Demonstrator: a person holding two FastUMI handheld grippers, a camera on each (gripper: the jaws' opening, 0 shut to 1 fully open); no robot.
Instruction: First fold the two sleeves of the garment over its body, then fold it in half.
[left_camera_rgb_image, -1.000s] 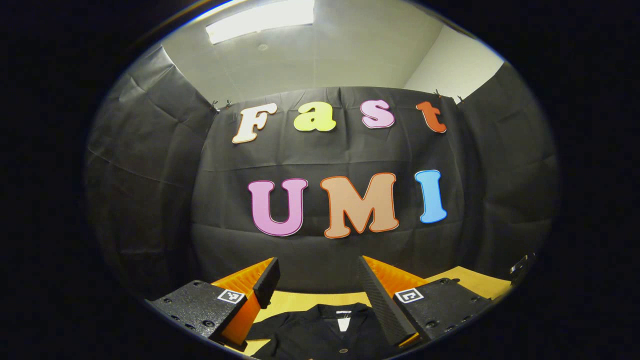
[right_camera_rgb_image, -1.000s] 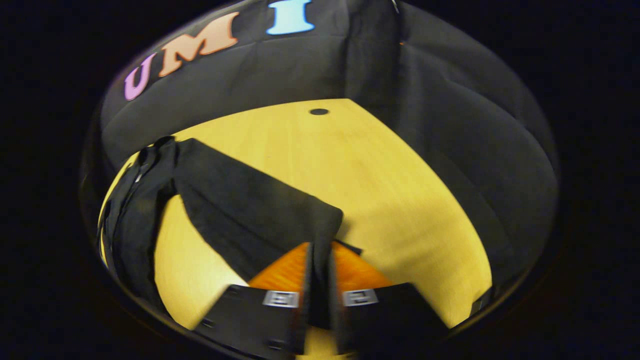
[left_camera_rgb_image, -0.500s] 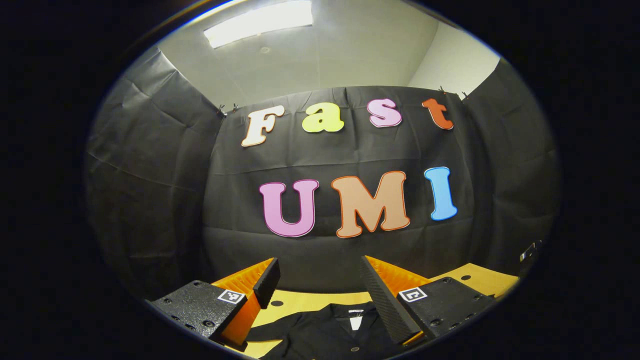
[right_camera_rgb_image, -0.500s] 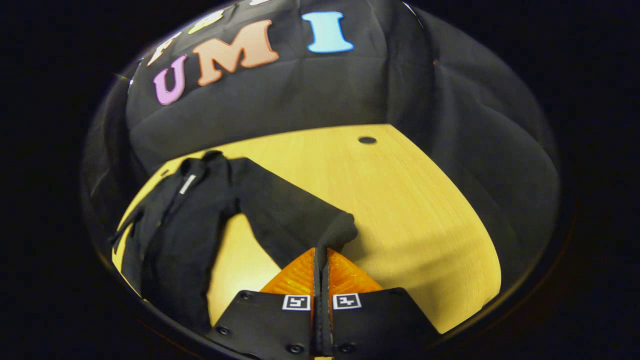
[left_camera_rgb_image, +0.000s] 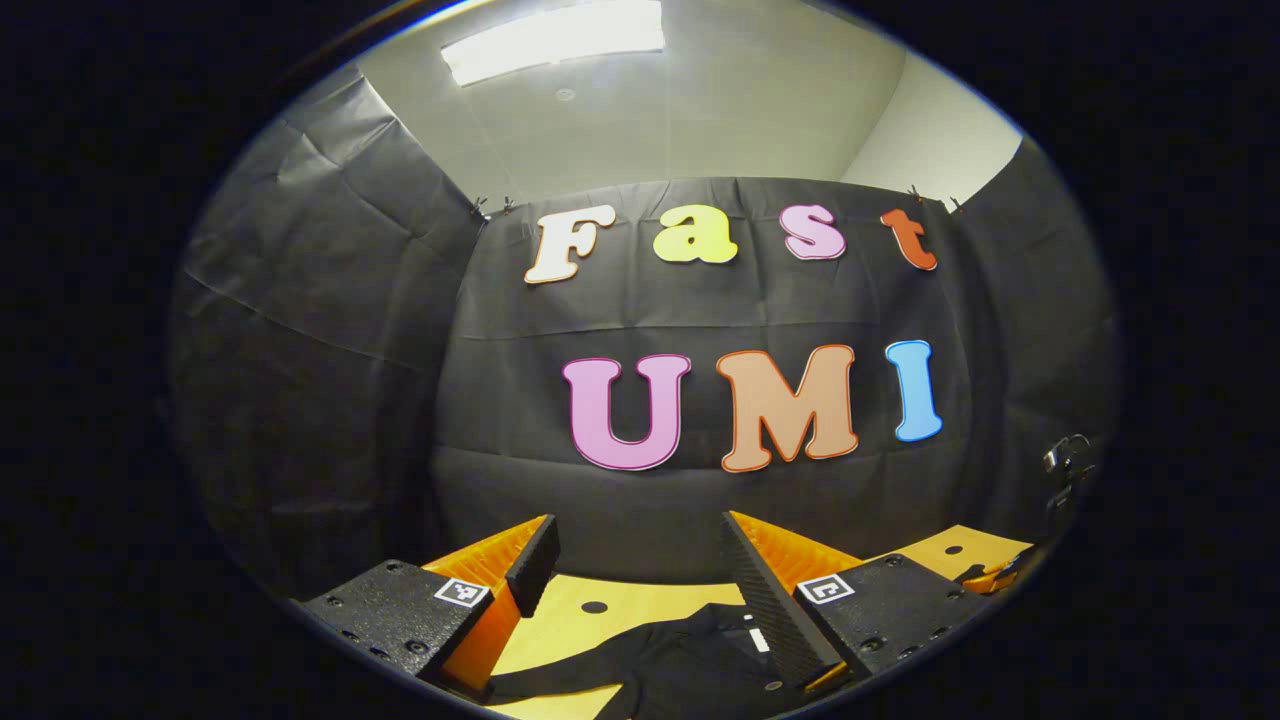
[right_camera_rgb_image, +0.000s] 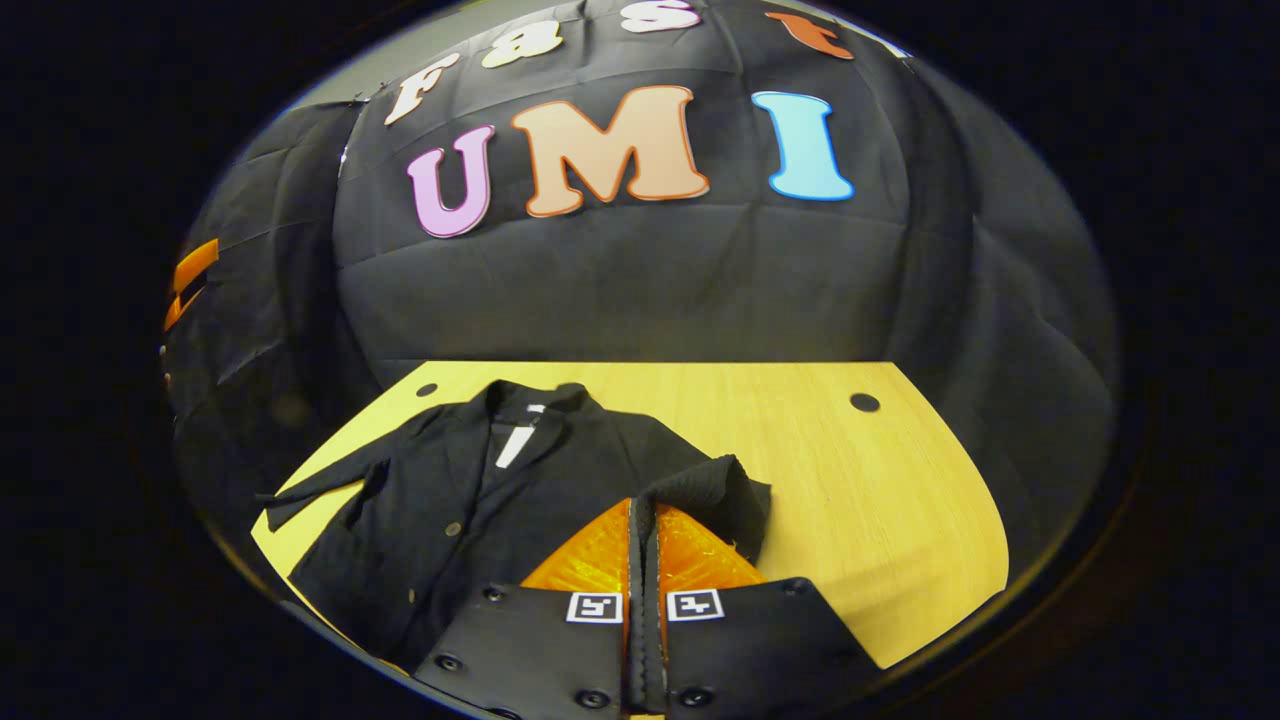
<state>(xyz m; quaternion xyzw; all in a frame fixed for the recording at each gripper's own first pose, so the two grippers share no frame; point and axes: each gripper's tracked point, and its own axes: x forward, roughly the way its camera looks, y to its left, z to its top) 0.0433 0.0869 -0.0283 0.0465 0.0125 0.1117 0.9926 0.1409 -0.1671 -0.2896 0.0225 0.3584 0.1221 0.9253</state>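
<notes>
The first sleeve fold is in hand: the right gripper (right_camera_rgb_image: 645, 560) has its fingers pinched shut on the cuff of the black jacket's sleeve (right_camera_rgb_image: 715, 490), lifted beside the jacket (right_camera_rgb_image: 470, 510), which lies flat on the yellow table (right_camera_rgb_image: 880, 500). The left gripper (left_camera_rgb_image: 640, 570), fingers spread and empty, hovers above the jacket's collar. Next, I judge, the cuff must be laid across the jacket's front and released.

Recording booth, lab-like setup, not home. Black cloth (left_camera_rgb_image: 330, 380) hung on clips formed walls on three sides. Plain white ceiling (left_camera_rgb_image: 700, 110) with fluorescent panel light (left_camera_rgb_image: 555, 40) rose above cloth. Bare light wooden table (right_camera_rgb_image: 880, 480) with round cable holes (right_camera_rgb_image: 864, 402) stood against back cloth.
</notes>
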